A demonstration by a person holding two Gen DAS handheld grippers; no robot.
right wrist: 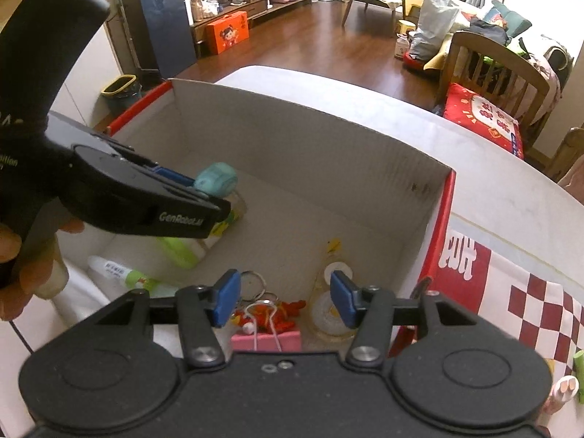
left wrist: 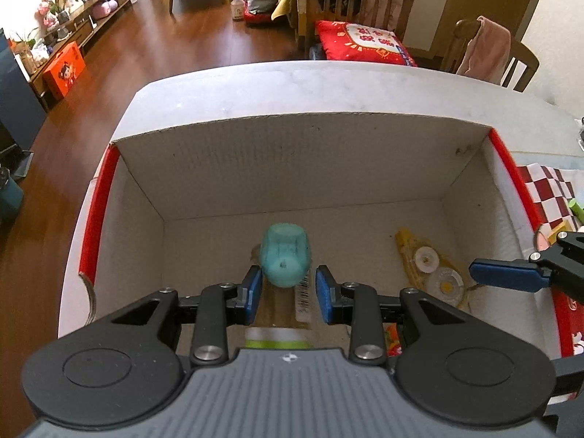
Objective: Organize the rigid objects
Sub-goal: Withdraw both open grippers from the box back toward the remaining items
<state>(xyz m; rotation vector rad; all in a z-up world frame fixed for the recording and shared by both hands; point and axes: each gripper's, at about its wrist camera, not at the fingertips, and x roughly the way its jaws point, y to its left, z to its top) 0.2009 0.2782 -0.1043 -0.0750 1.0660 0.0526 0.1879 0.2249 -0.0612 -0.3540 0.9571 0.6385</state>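
A white cardboard box with red rim [left wrist: 419, 189] [right wrist: 328, 153] stands on the table. Inside it a clear bottle with a teal cap [left wrist: 286, 259] [right wrist: 216, 179] lies between the fingers of my left gripper [left wrist: 289, 292], which is open around it with gaps on both sides. A yellow correction tape dispenser [left wrist: 427, 266] [right wrist: 334, 292] lies on the box floor at the right. My right gripper [right wrist: 285, 301] is open and empty over the box's near part, above a red trinket with key rings [right wrist: 281, 315] and a pink item [right wrist: 266, 341].
A white tube with green label [right wrist: 120, 272] lies in the box's near left. A red and white checked cloth [right wrist: 529, 314] [left wrist: 551, 189] lies right of the box. Wooden chairs with a red cushion [left wrist: 365, 42] stand beyond the table's far edge.
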